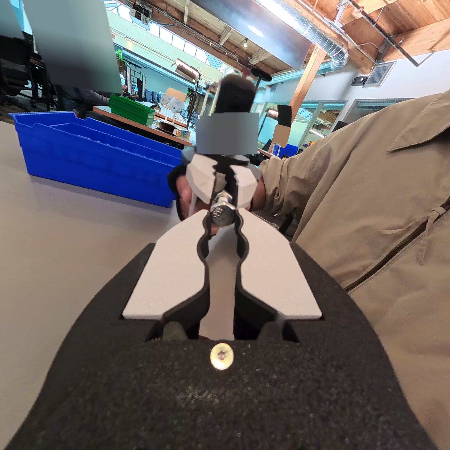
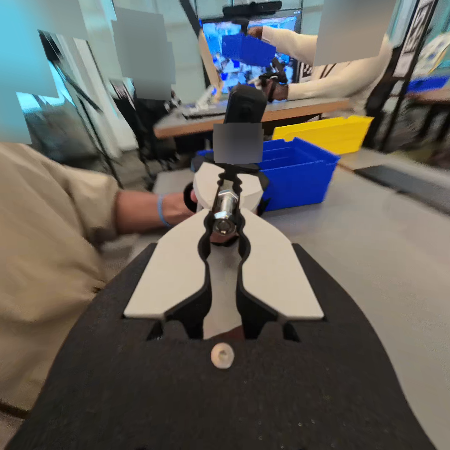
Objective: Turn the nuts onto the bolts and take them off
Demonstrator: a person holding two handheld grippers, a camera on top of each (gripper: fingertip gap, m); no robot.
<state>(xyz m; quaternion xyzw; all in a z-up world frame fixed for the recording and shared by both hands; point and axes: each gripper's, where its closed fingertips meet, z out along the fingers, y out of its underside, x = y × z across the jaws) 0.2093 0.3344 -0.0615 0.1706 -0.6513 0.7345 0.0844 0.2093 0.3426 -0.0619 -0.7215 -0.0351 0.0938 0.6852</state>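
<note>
Two grippers are met tip to tip above the grey bench, one bolt shared between them. Starting at the left, a blue bin is seen standing on the bench beyond. At the centre, the left gripper is closed on the bolt's hex head, which is held right at the tips of its jaws, the shank running away toward the right gripper opposite. From the other side, the right gripper is clamped narrowly on the nut at the shank's near end, again at the very tips. A beige sleeve is seen to the right.
</note>
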